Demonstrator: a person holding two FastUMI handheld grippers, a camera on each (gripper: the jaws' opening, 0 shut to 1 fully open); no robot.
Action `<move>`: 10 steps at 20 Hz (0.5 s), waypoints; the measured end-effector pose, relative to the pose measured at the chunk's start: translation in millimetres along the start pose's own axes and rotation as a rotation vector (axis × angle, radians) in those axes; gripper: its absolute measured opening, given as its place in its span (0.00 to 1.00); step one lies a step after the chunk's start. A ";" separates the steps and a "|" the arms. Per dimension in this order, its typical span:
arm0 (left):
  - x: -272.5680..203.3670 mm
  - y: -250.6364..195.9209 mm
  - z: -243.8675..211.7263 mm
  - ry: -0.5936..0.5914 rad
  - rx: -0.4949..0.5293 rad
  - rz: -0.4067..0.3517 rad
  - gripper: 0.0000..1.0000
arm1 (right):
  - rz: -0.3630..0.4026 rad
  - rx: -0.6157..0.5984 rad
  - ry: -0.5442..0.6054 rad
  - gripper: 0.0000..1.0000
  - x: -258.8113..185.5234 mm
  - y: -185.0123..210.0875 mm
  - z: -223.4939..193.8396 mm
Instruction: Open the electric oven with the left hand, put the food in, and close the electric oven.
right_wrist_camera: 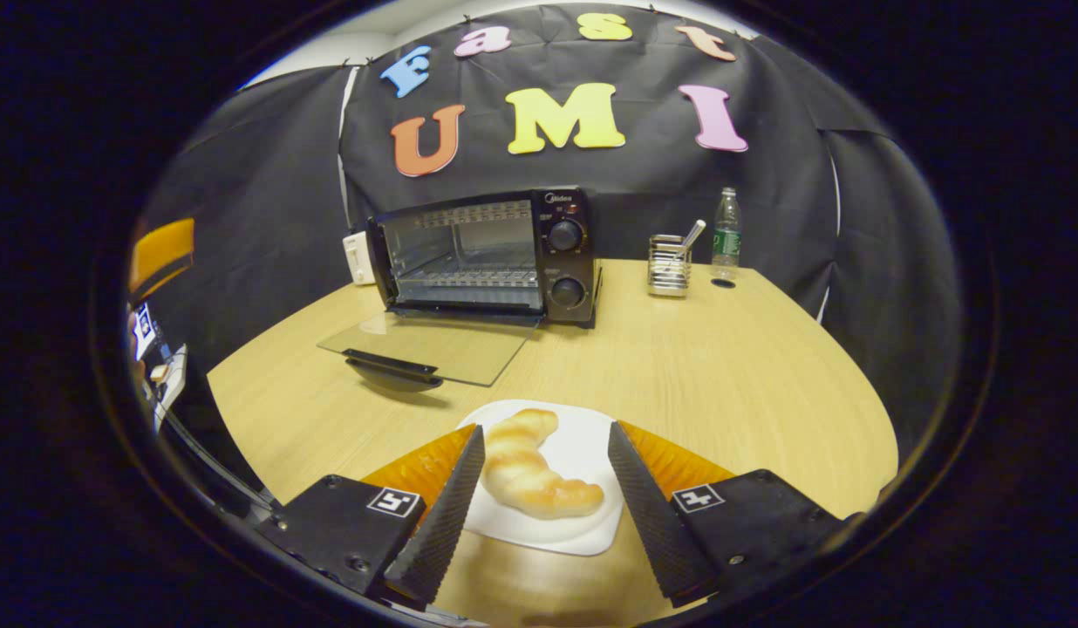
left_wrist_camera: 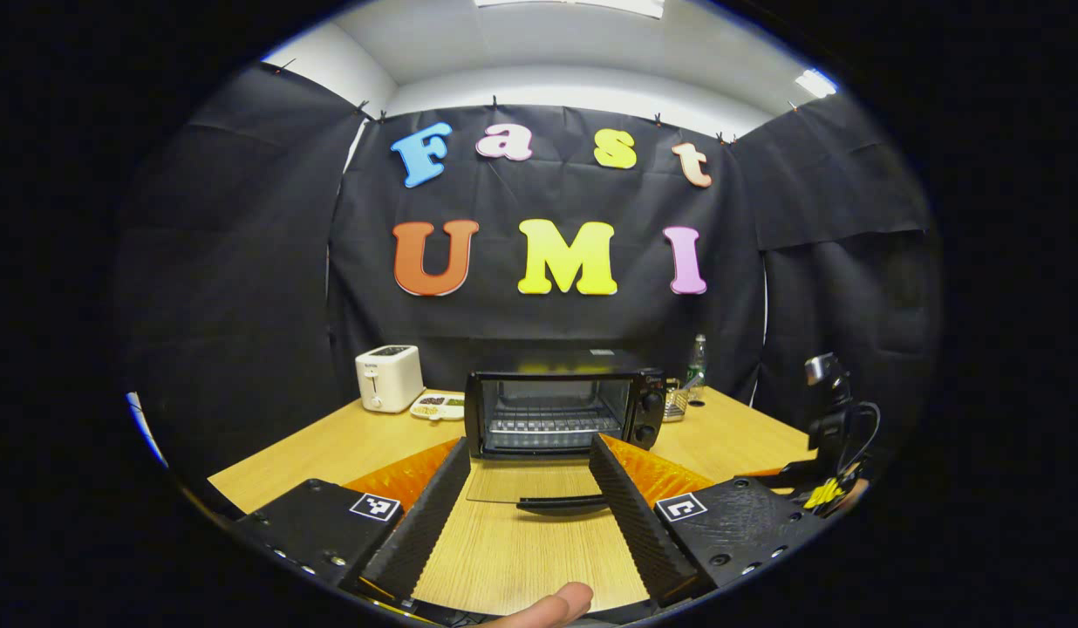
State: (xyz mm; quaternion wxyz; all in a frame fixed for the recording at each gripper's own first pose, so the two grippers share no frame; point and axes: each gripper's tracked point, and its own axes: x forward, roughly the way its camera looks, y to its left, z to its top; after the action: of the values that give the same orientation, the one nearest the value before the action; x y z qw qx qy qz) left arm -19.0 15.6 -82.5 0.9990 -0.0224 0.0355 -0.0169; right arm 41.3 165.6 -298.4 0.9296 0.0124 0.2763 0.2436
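Note:
The black electric oven (left_wrist_camera: 563, 403) stands at the back of the wooden table with its glass door (left_wrist_camera: 539, 485) folded down flat; the wire rack inside is bare. My left gripper (left_wrist_camera: 528, 453) hovers open just in front of the door handle (left_wrist_camera: 562, 503), touching nothing. In the right gripper view the oven (right_wrist_camera: 491, 257) is farther off to the left, its door (right_wrist_camera: 430, 343) down. A croissant (right_wrist_camera: 528, 466) lies on a white plate (right_wrist_camera: 583, 453) near the table's front. My right gripper (right_wrist_camera: 546, 440) is open, one finger on each side of the croissant, not pressing it.
A white toaster (left_wrist_camera: 389, 377) and a small snack dish (left_wrist_camera: 438, 406) sit left of the oven. A metal utensil holder (right_wrist_camera: 670, 264) and a plastic bottle (right_wrist_camera: 725, 228) stand to its right. The other gripper (left_wrist_camera: 831, 445) shows at the right edge. A fingertip (left_wrist_camera: 552, 604) shows at the bottom.

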 end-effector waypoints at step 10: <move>-44.8 12.0 39.3 -0.096 -0.015 -0.002 0.93 | -0.058 -0.093 0.084 0.82 22.4 15.2 -19.3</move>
State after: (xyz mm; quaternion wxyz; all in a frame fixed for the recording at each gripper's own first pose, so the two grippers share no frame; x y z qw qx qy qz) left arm -60.5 30.9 -40.7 0.9993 -0.0306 -0.0124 -0.0164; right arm 40.8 187.1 -323.7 0.9235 -0.0490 0.3035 0.2293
